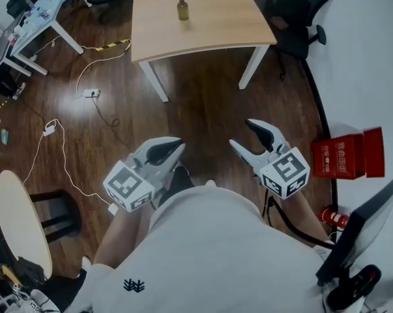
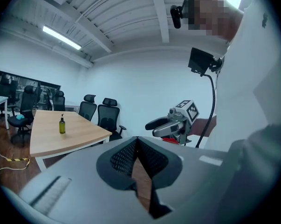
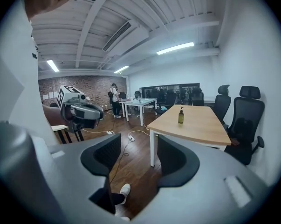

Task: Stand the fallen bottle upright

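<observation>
A small olive-green pump bottle (image 1: 182, 8) stands upright on the light wooden table (image 1: 209, 25) far ahead of me; it also shows as the bottle (image 2: 62, 125) in the left gripper view and the bottle (image 3: 181, 116) in the right gripper view. Both grippers hang over the dark wood floor close to my body, well short of the table. My left gripper (image 1: 175, 146) has its pads (image 2: 126, 155) together with nothing between them. My right gripper (image 1: 243, 135) stands open and empty, its jaws apart in its own view (image 3: 139, 155).
Black office chairs (image 1: 300, 12) stand at the table's right end. A red box (image 1: 346, 155) and a fire extinguisher (image 1: 333, 217) sit by the right wall. Cables and a power strip (image 1: 90, 93) lie on the floor at left, near a white desk (image 1: 40, 12) and a round table (image 1: 20, 220).
</observation>
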